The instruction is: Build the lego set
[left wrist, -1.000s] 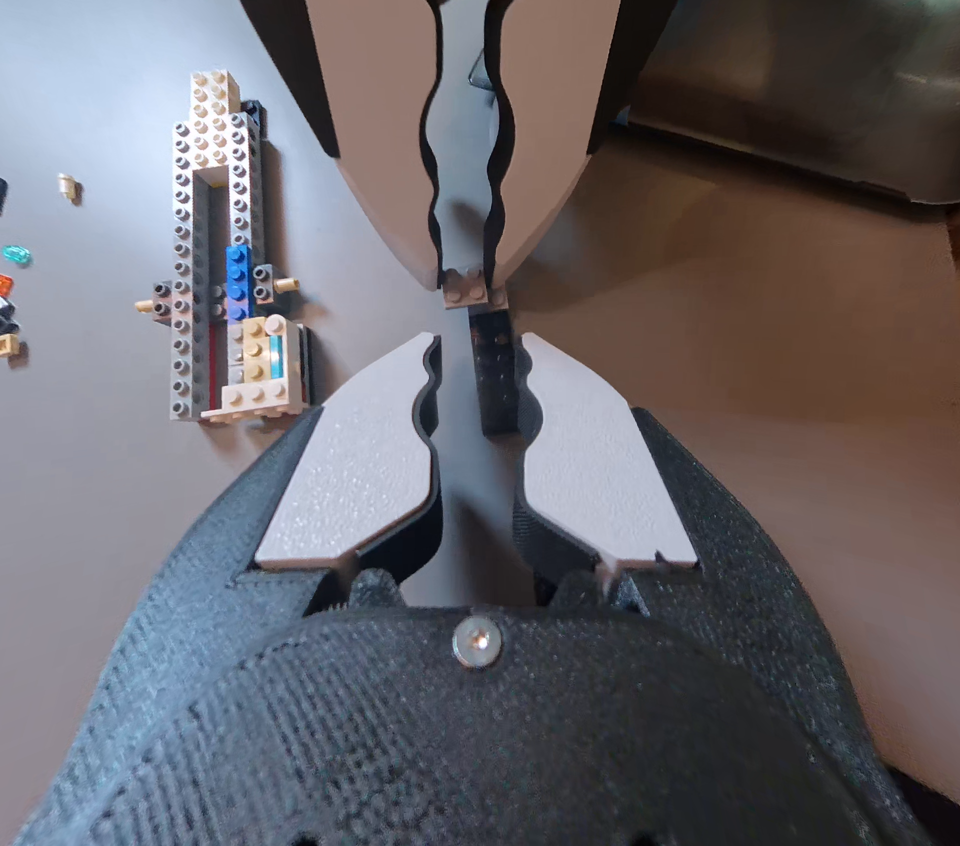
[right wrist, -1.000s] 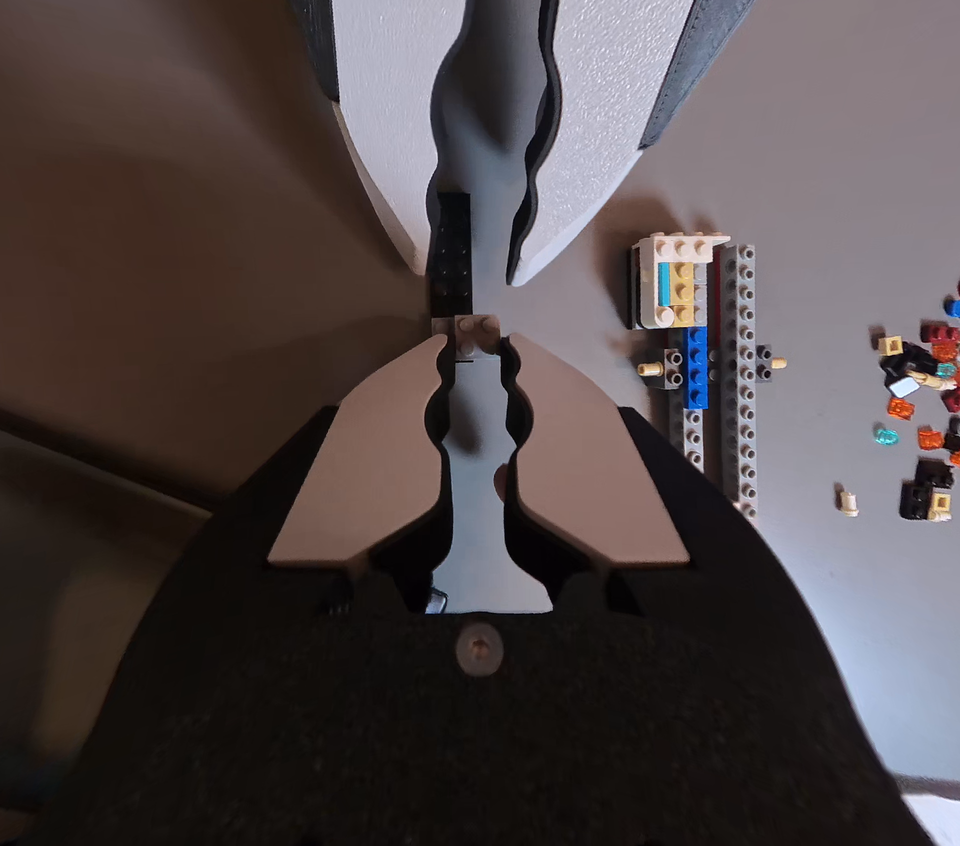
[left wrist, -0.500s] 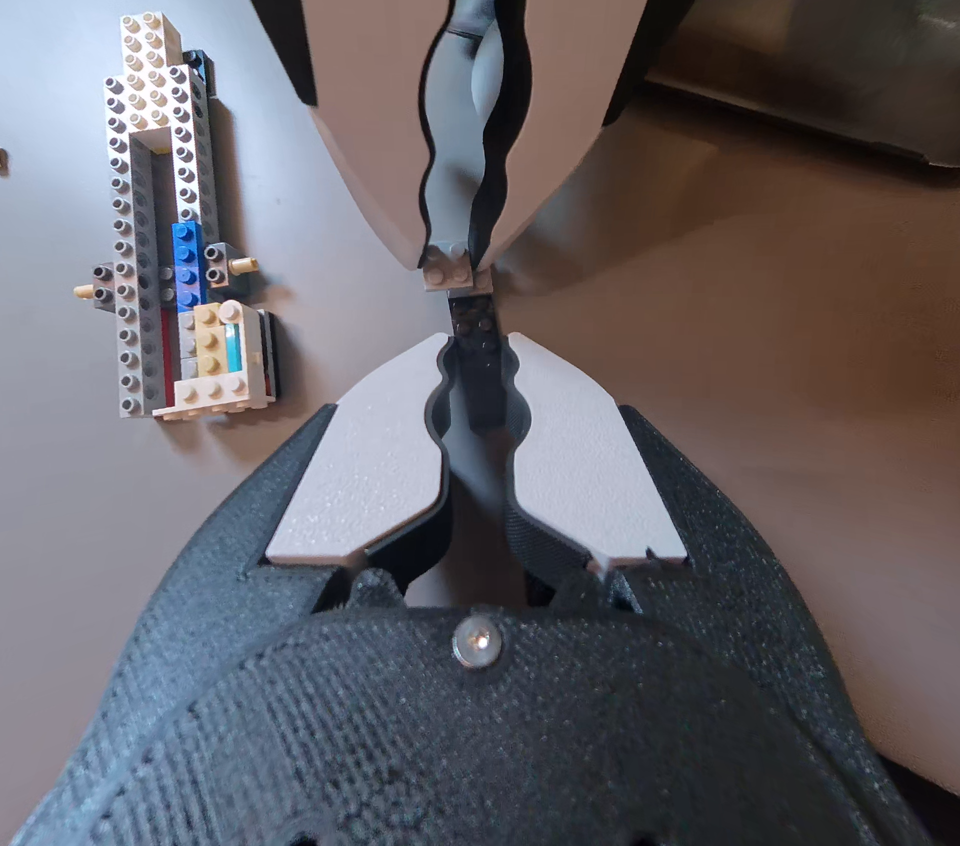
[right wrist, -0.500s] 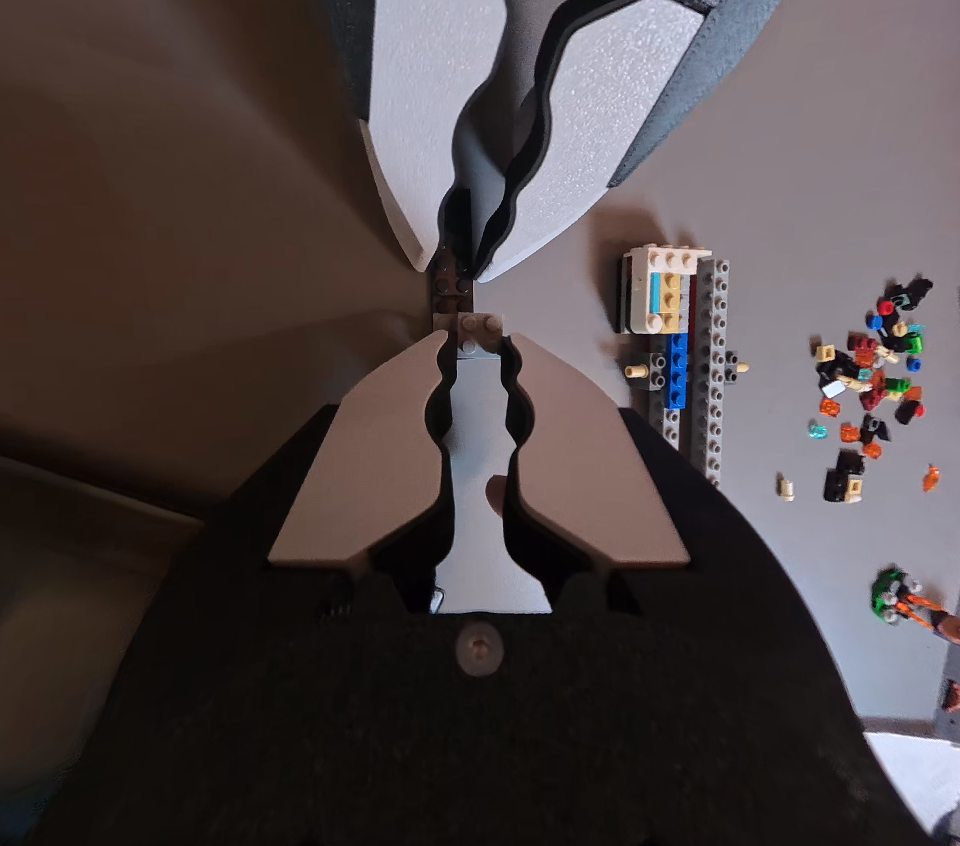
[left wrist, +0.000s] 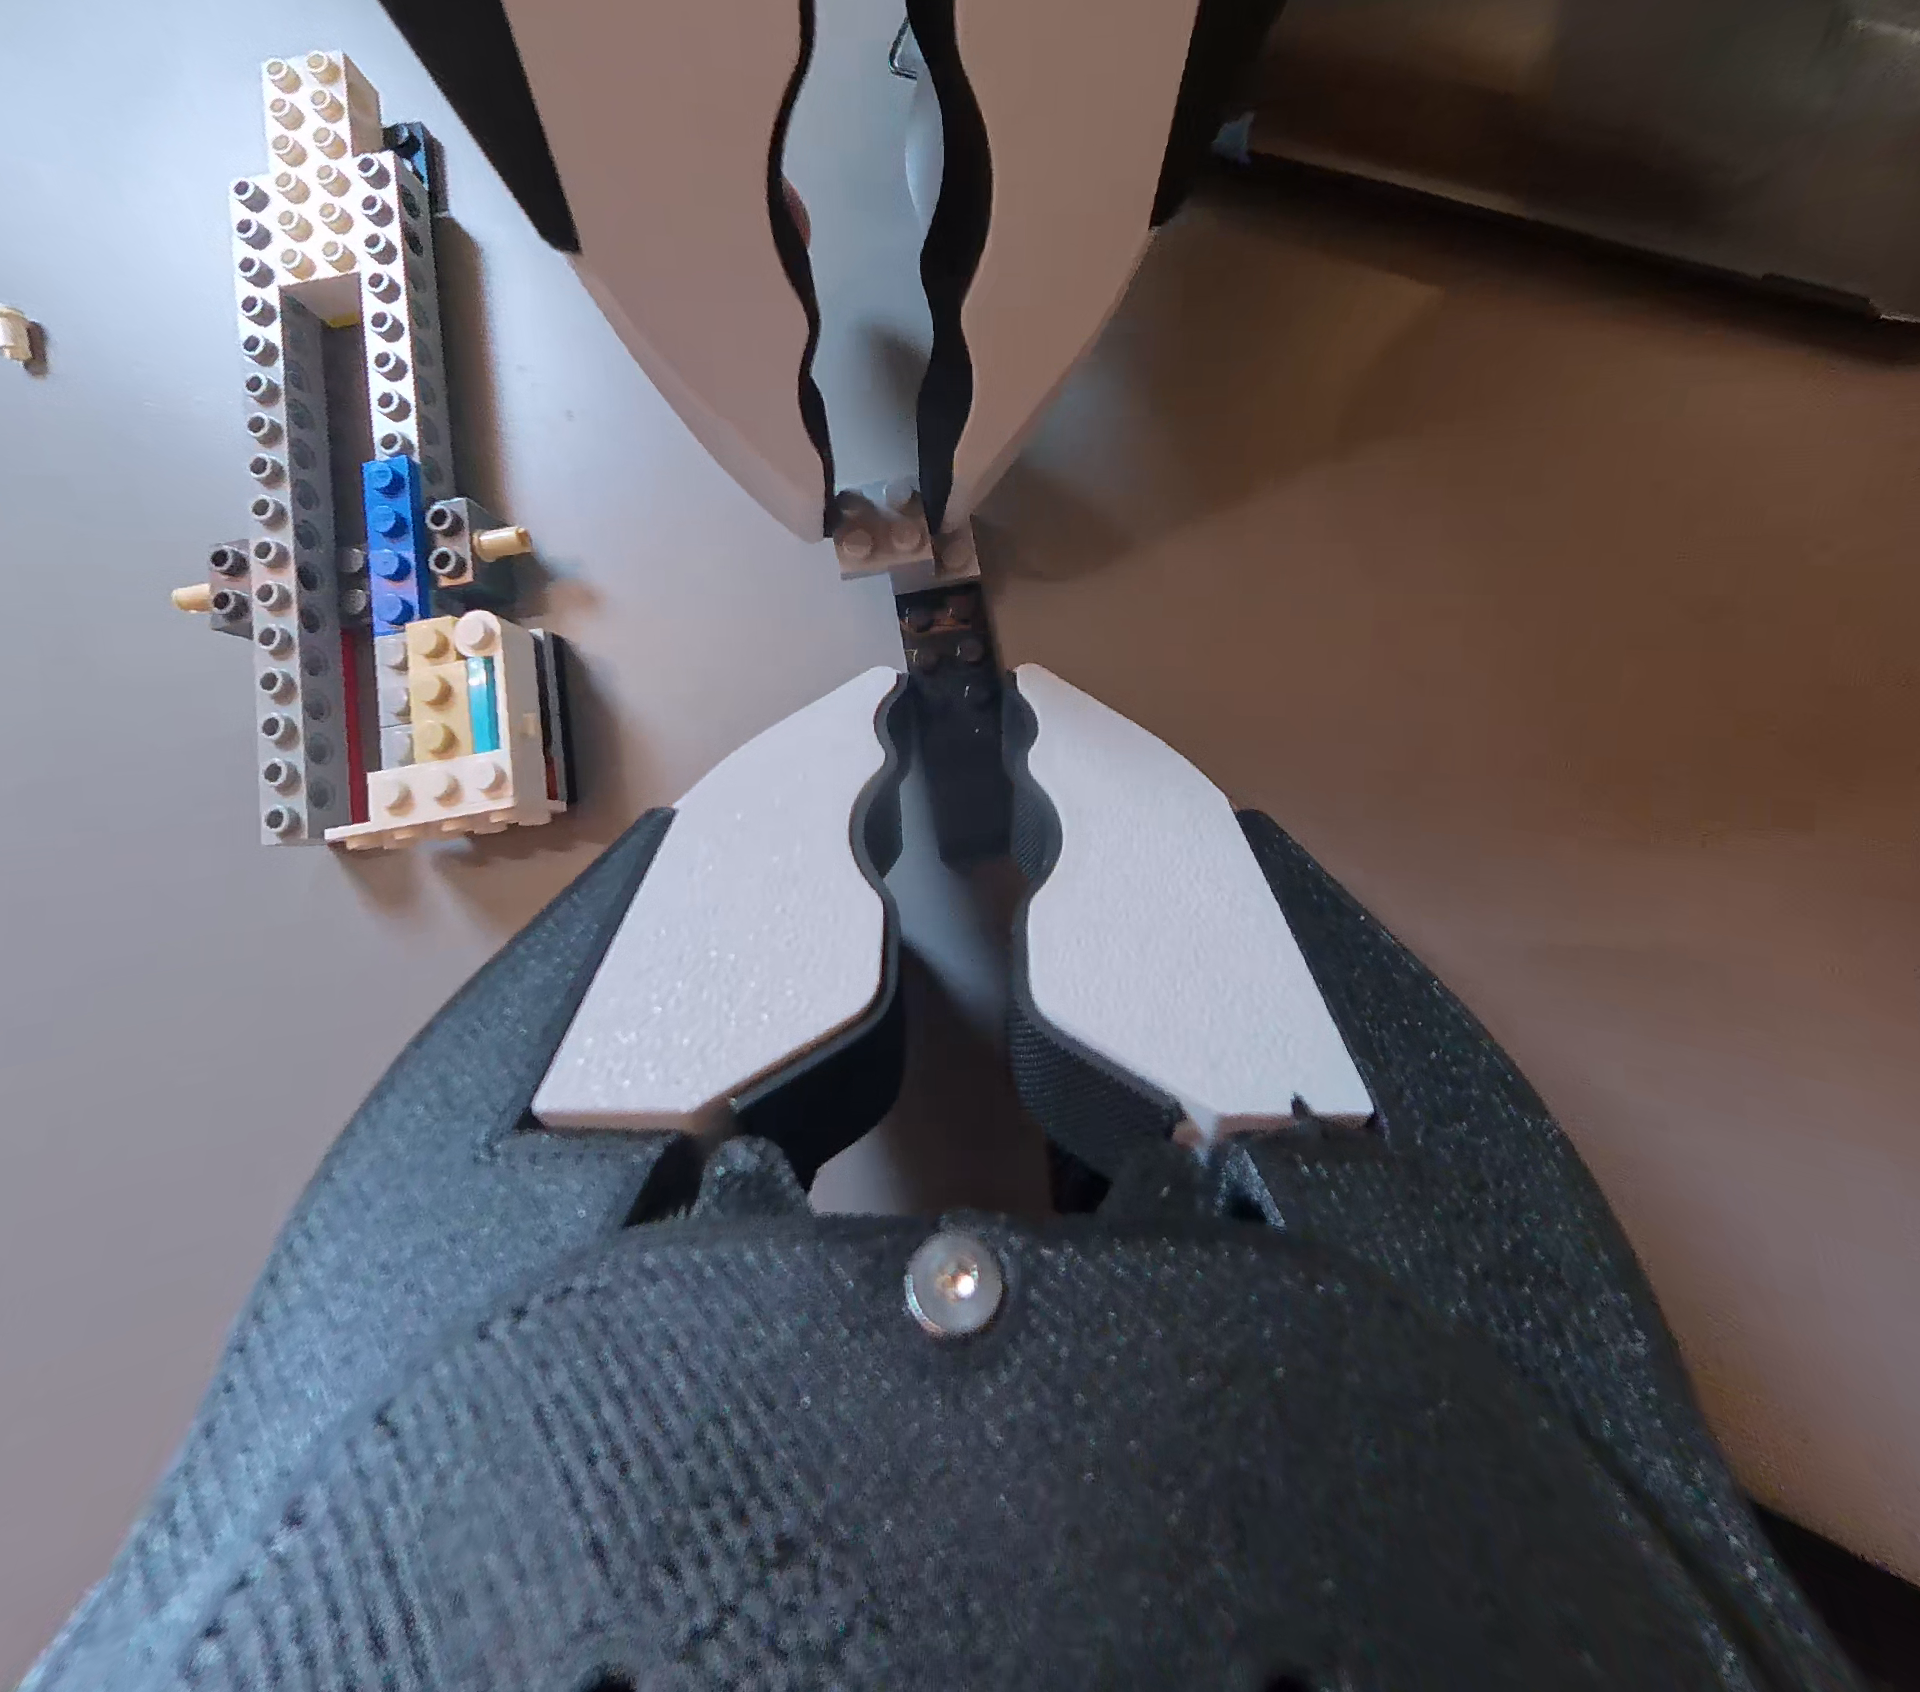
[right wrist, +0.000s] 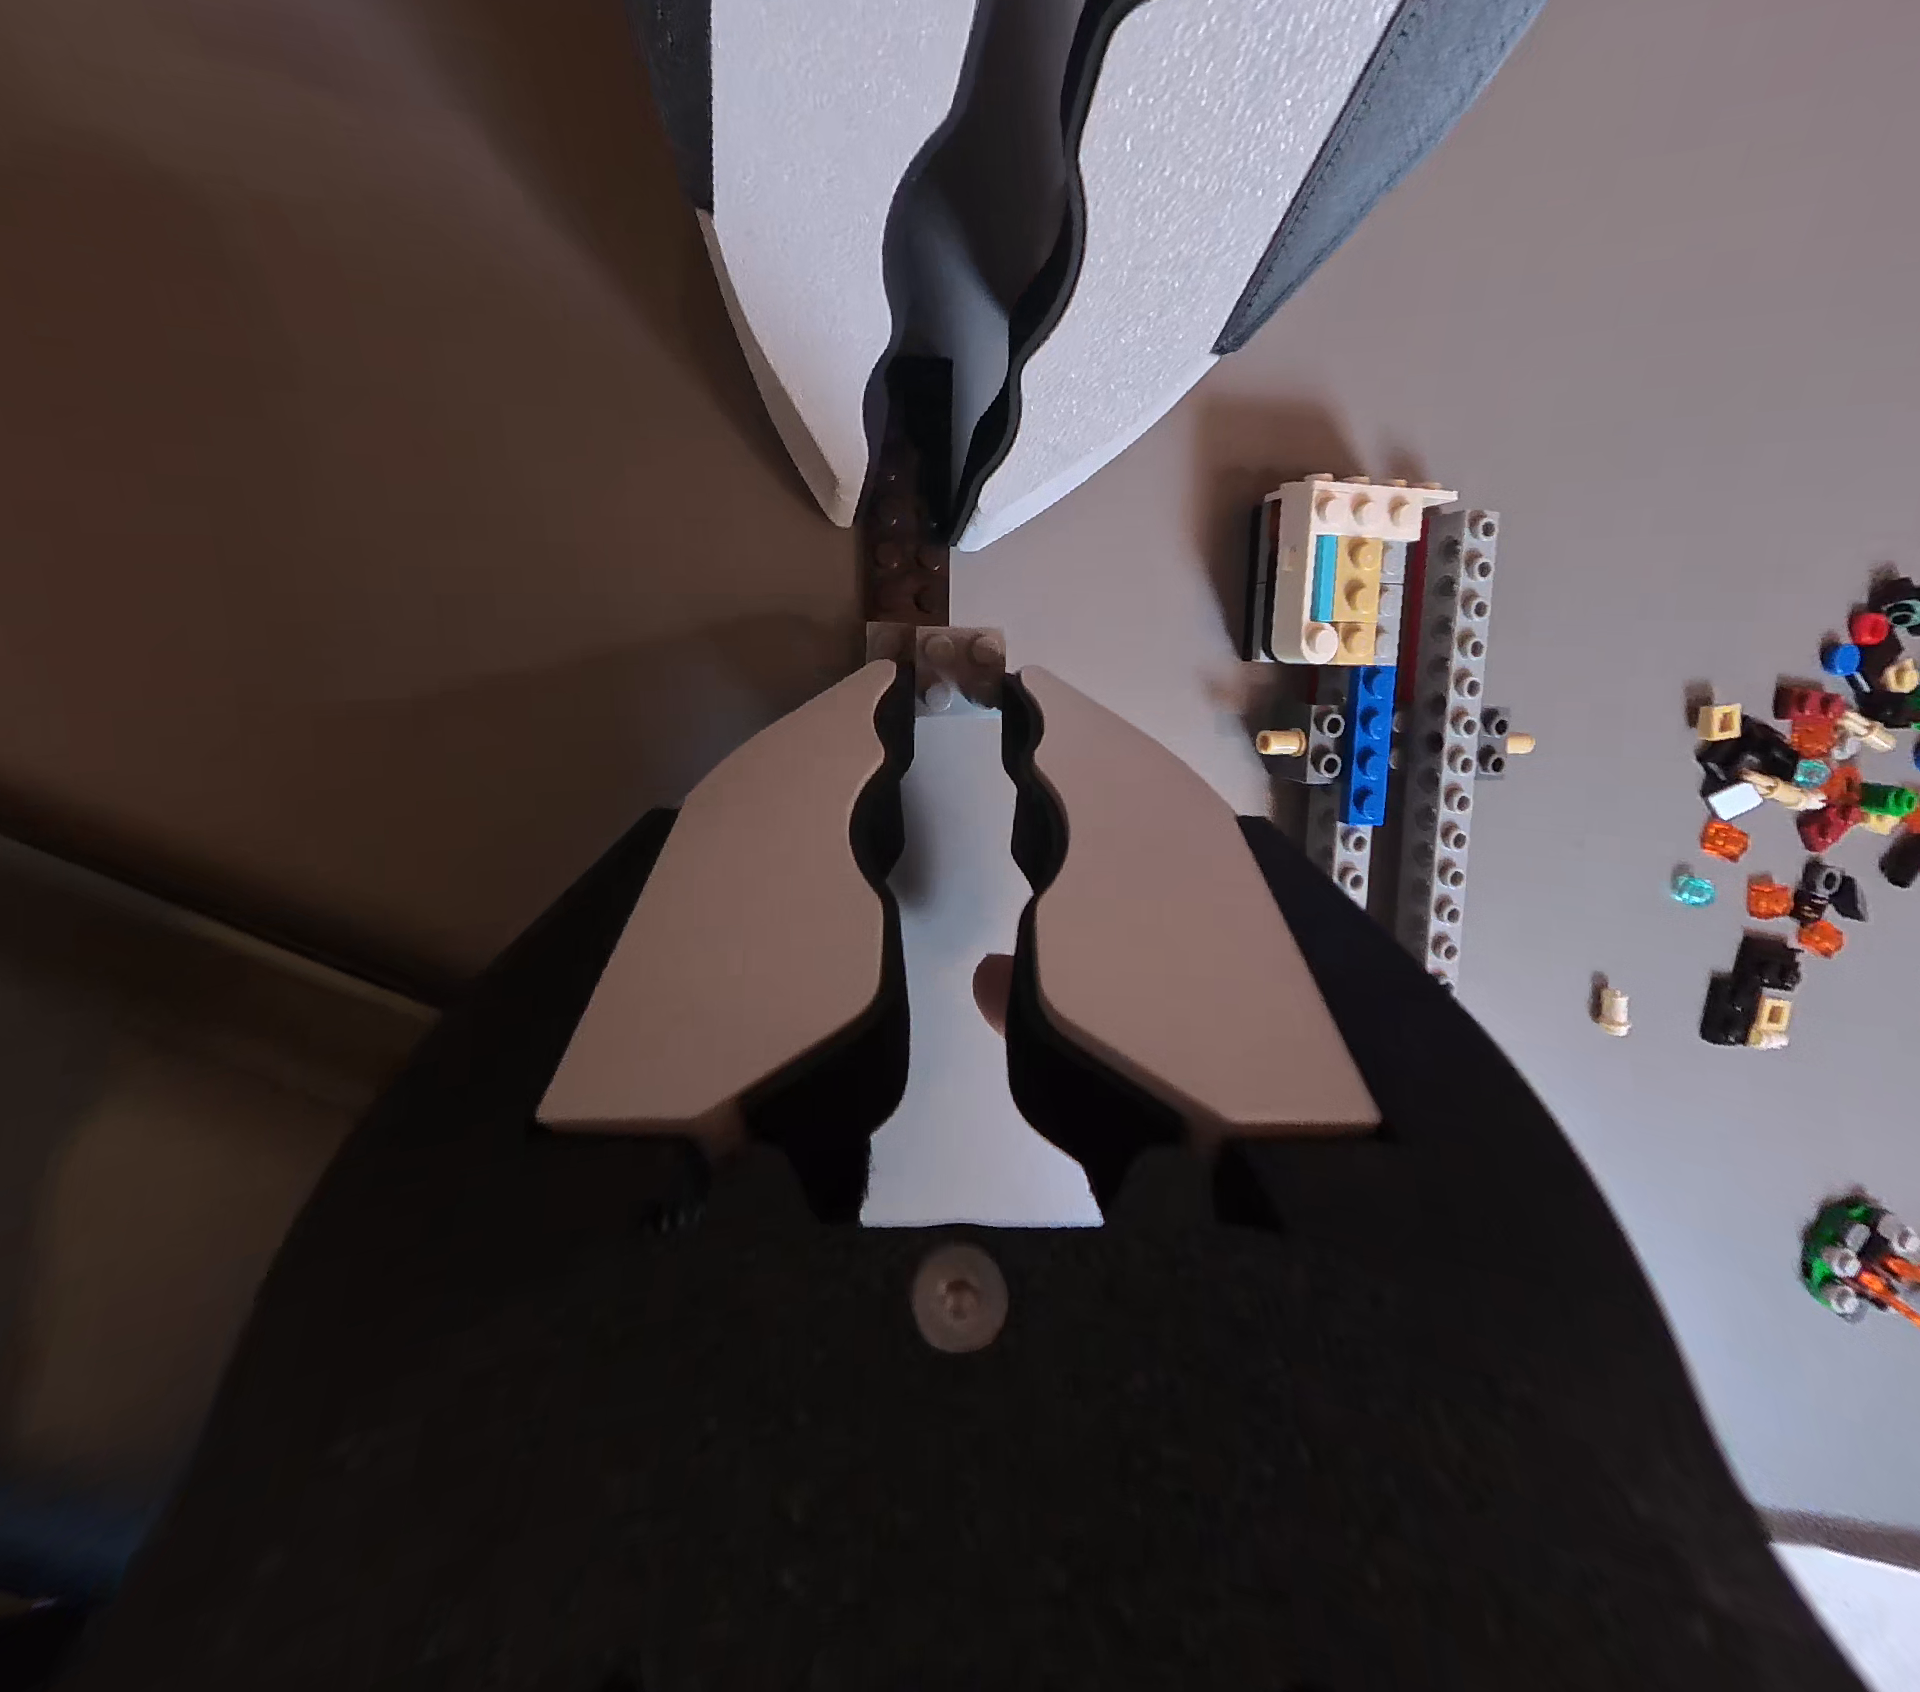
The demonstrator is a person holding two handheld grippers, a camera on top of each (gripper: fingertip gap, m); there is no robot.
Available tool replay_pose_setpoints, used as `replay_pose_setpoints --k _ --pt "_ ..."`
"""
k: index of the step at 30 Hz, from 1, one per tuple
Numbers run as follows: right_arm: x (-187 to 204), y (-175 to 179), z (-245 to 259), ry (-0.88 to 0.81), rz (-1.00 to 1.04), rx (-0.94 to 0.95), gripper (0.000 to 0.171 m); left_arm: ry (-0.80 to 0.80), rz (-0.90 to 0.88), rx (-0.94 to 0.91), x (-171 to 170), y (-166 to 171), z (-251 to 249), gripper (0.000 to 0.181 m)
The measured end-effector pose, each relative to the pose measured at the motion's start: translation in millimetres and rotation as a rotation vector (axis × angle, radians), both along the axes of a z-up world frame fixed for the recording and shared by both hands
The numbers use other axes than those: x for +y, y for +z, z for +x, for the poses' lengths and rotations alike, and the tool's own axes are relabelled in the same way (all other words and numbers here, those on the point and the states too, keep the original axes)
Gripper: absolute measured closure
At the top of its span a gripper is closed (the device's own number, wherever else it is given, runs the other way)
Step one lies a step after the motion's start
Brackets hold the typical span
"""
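- The black plate [left wrist: 951,728], frame centre, is pinched by the left claw [left wrist: 954,686]; the small grey plate [left wrist: 904,541] is clamped in the right claw [right wrist: 958,686], their ends meeting.
- Both seem light, stiff, slick: best held by their flat sides.
- The partial build [left wrist: 364,479] lies at left on the table [left wrist: 1455,707].

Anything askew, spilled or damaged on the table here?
Nothing stands out. The left gripper holds a black plate end to end with the grey piece in the right gripper. The grey build lies flat; loose pieces are clustered beside it.
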State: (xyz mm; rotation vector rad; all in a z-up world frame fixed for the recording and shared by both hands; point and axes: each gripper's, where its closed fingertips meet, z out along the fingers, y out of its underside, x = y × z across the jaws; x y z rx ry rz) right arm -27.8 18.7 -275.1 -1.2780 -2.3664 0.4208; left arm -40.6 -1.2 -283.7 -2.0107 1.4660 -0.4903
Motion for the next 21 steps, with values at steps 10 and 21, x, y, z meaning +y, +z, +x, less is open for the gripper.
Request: replay_pose_setpoints --k 10,21 --pt "-1.9 -0.1 -1.6 0.043 0.146 -0.084 0.155 -0.008 -0.018 -0.019 -0.1 0.0 1.3 0.164" --pt "-4.0 -0.1 -3.1 0.062 0.169 -0.102 0.155 -0.007 0.006 -0.026 -1.3 0.6 -0.8 0.159"
